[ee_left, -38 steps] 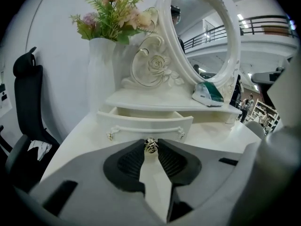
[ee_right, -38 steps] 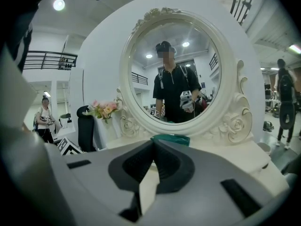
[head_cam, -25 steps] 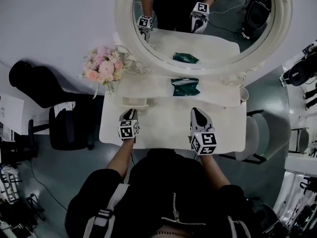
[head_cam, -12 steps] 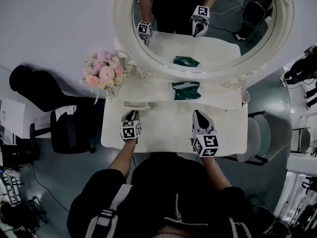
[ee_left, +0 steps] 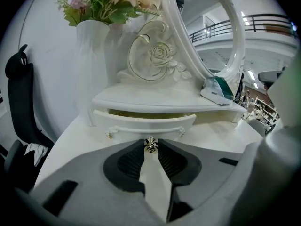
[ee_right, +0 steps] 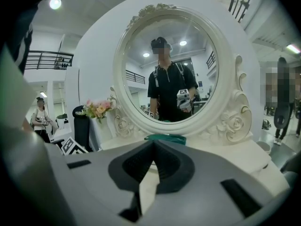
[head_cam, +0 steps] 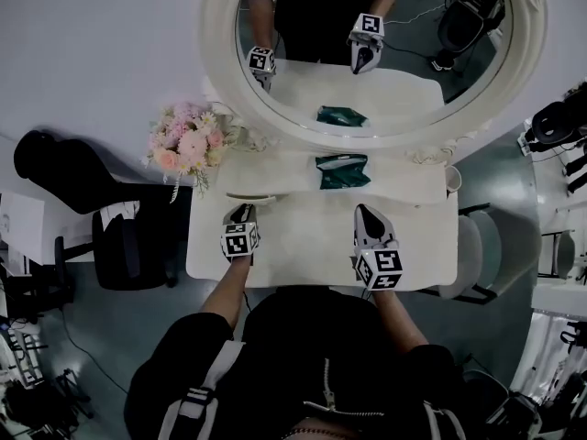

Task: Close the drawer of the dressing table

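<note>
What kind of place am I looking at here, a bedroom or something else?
Probably a lab or studio staged like a bedroom corner, not a home: a white dressing table with an oval mirror and flowers stands on a grey floor among black office chairs and scattered equipment.

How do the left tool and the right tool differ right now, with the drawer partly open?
The left tool grips the small metal knob of the drawer between its jaw tips; the right tool has its jaws shut on nothing. The left tool sits at the drawer front; the right tool is over bare tabletop, clear of the drawer. Shared: both point toward the mirror.
</note>
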A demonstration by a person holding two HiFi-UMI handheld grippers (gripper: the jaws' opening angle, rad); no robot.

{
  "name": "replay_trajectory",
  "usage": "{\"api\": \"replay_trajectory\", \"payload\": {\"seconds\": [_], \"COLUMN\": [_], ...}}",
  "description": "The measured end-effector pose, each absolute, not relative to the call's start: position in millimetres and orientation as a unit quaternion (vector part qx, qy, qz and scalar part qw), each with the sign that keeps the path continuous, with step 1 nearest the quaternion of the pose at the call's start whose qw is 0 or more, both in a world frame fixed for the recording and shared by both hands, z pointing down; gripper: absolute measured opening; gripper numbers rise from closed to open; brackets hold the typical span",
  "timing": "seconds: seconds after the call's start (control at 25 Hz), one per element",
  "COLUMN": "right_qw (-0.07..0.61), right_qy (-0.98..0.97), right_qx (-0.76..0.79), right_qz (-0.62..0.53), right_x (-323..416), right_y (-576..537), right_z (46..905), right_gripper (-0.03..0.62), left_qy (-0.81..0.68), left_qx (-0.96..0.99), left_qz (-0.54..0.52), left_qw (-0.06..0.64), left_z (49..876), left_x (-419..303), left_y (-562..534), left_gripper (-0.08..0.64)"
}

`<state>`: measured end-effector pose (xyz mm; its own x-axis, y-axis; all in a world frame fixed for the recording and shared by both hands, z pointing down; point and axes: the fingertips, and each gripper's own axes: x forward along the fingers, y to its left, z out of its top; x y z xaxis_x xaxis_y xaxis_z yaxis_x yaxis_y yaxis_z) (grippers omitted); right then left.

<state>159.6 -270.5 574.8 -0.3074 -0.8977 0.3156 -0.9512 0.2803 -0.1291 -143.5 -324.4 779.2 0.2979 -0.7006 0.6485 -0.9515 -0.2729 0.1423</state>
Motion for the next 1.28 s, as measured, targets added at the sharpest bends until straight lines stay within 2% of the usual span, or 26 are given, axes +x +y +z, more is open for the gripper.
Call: {"api": "replay_trajectory", "payload": {"seconds": [1.12,1.28], "right_qw": [0.093,0.090], "right_qy": [-0.791,-0.792], "right_qx": [0.582,0.581], "right_qz": [0.166,0.165], "right_x": [157,155], "right_y": [-279,-276], "right_z": [585,583], "right_gripper": [0.000,0.000], "left_qy": [-0.538,-0.539], "left_qx": [0.763,0.764], "left_qz": [0.240,0.246], "left_qw": [0.265,0.257], "left_z": [779,774], "left_x": [-140,-142], "left_y": [-357,-350], "left_gripper": [0.100,0.152]}}
